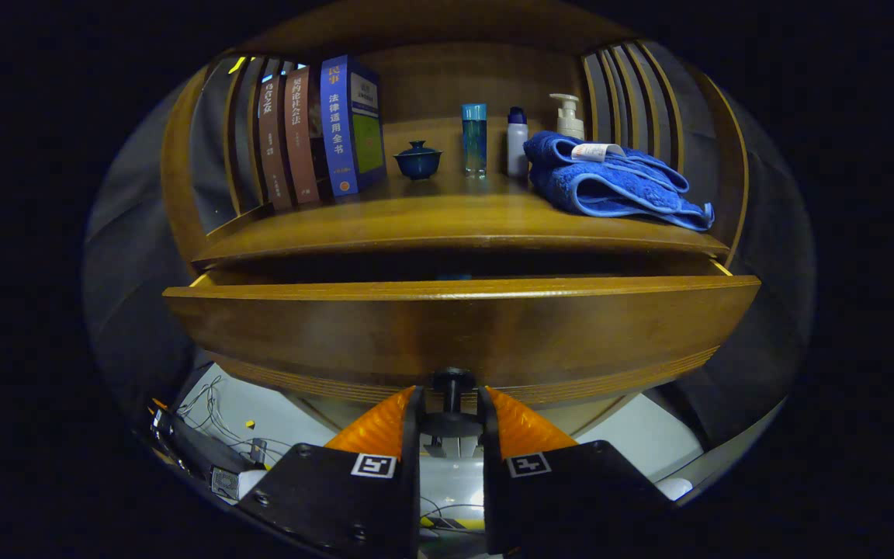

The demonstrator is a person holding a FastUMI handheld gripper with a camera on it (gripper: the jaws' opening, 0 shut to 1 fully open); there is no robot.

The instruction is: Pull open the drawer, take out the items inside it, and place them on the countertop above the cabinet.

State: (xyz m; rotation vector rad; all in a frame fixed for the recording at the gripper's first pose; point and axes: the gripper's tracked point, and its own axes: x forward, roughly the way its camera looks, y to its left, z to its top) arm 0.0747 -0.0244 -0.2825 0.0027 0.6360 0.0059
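A wooden cabinet fills the scene, seen from the gripper's own camera. On the countertop [431,213], from left to right: three upright books [315,128] leaning against the slatted side, a small dark blue lidded cup [417,160], a tall clear blue bottle [474,140], a white bottle with a dark cap [517,141], a pale pump dispenser [569,118], and a folded blue towel [610,182] with a white tag near the right side.

Below the countertop, the drawer [462,330] stands partly pulled out, leaving a dark gap between its top edge and the countertop. Whatever lies inside is hidden in shadow.

At the drawer's lower middle sits a dark round knob [453,400]. The gripper [452,411] has its two fingers drawn narrow, one on each side of the knob, apparently clamping it.

Judging by this, the opening step is partway done. The drawer probably needs pulling further, and taking items out and setting them on the countertop remains.
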